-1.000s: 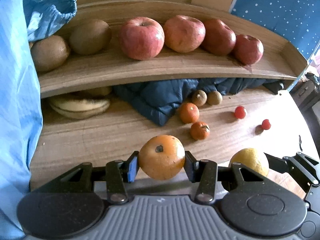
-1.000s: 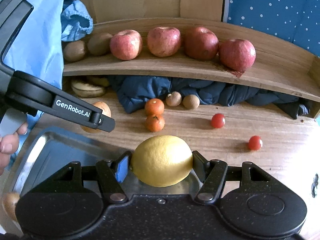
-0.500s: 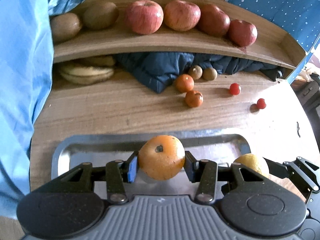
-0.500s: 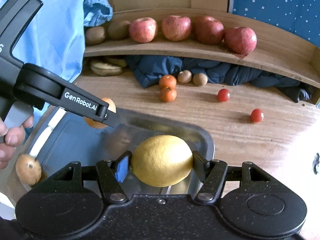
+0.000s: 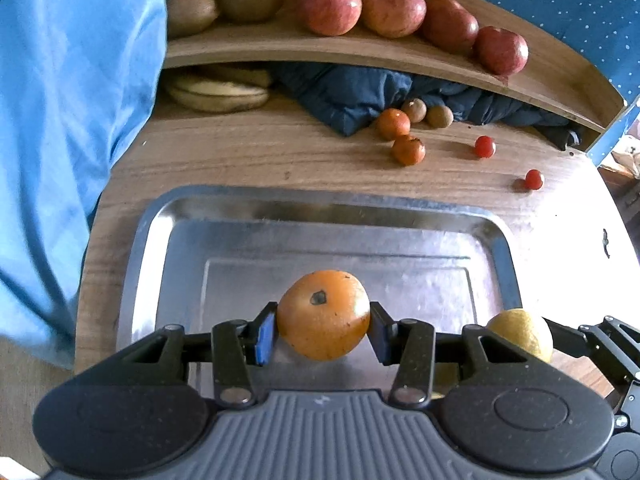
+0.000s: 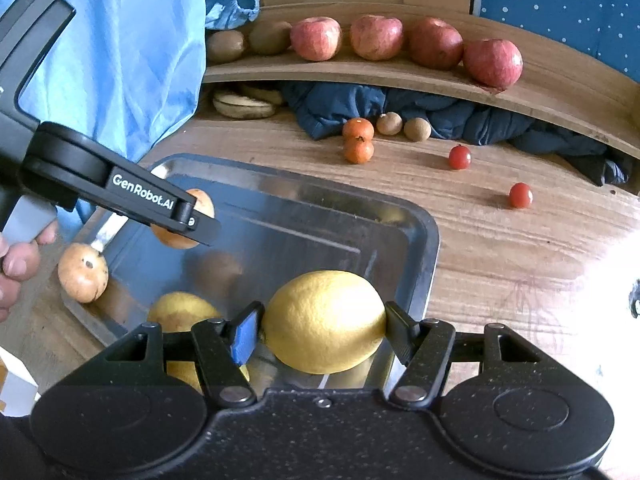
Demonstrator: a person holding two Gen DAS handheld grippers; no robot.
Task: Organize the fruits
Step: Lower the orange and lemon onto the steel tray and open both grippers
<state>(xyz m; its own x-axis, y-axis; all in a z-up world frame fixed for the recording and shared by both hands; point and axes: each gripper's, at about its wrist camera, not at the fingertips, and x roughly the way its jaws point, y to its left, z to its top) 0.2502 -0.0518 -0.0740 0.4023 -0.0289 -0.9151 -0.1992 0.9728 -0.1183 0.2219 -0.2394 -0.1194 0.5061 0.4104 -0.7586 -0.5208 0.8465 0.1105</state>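
A wooden table [image 5: 248,160] fills both views, backed by a curved wooden shelf [image 6: 360,74] and a blue wall with white dots [image 6: 560,4]. Light-blue fabric [image 5: 60,100] hangs at the left. A dark blue jacket [image 5: 360,92] is stuffed beneath the shelf, beside pale banana-like pieces [image 5: 218,94]. A steel tray [image 5: 320,236] sits on the table's near part. On the shelf stand four red apples [image 6: 376,36] and two kiwis [image 6: 248,42]. The left gripper [image 5: 323,330] holds an orange [image 5: 323,314] above the tray floor; the right gripper [image 6: 322,330] clamps a lemon [image 6: 322,320] above the tray's near right corner. A brownish fruit [image 6: 83,267] lies at the tray's left edge. Two tangerines [image 6: 359,140], two small brown fruits [image 6: 404,126] and two cherry tomatoes [image 6: 490,176] lie on the table beyond.
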